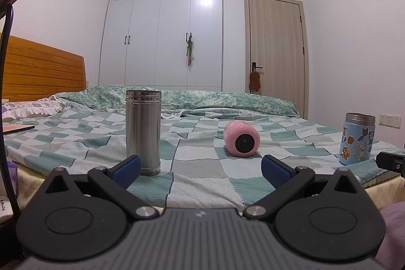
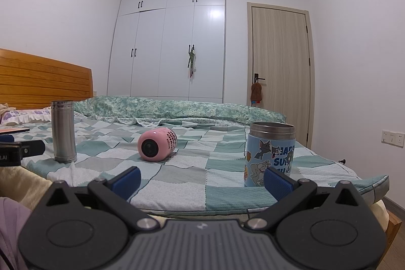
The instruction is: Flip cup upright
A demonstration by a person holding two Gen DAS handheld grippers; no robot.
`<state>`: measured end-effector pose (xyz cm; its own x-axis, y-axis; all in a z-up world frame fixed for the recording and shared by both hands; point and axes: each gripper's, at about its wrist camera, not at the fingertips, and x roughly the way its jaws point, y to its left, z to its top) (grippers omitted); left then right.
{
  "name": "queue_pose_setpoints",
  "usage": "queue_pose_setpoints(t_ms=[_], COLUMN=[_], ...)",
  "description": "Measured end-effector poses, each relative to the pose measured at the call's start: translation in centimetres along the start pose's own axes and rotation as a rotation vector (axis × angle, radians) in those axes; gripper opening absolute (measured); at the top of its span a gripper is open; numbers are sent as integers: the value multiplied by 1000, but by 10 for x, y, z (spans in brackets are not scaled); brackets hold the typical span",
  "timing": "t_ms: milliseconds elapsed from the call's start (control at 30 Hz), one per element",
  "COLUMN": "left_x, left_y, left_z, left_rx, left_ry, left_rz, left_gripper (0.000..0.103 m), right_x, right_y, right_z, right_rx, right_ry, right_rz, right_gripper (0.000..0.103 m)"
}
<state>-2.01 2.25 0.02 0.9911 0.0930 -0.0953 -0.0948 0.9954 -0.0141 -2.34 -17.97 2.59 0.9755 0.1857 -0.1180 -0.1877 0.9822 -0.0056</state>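
A pink cup (image 1: pixel 242 139) lies on its side on the checked bedspread, its open mouth facing me; it also shows in the right wrist view (image 2: pixel 157 145). My left gripper (image 1: pixel 201 172) is open and empty, held at the bed's near edge, short of the cup. My right gripper (image 2: pixel 202 180) is open and empty, also at the near edge, with the pink cup ahead to its left.
A tall steel cup (image 1: pixel 143 131) stands upright at the left, close to my left gripper's left finger (image 1: pixel 127 170). A blue cartoon cup (image 2: pixel 269 153) stands upright close to my right gripper's right finger (image 2: pixel 278 181). A folded quilt (image 1: pixel 202 98) lies behind. A wooden headboard (image 1: pixel 43 70) is at the left.
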Motion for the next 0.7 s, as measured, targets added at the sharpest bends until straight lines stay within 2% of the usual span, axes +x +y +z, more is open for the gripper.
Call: queue_pose_setpoints(t_ms=[700], left_x=[1], left_y=[-4], left_z=[1], left_rx=[-1], left_ry=[-2], left_rz=[-3], left_gripper=[103], right_x=[0], right_y=[0], right_z=[0], right_rx=[-1], right_ry=[-1], right_rz=[0], right_gripper=[103])
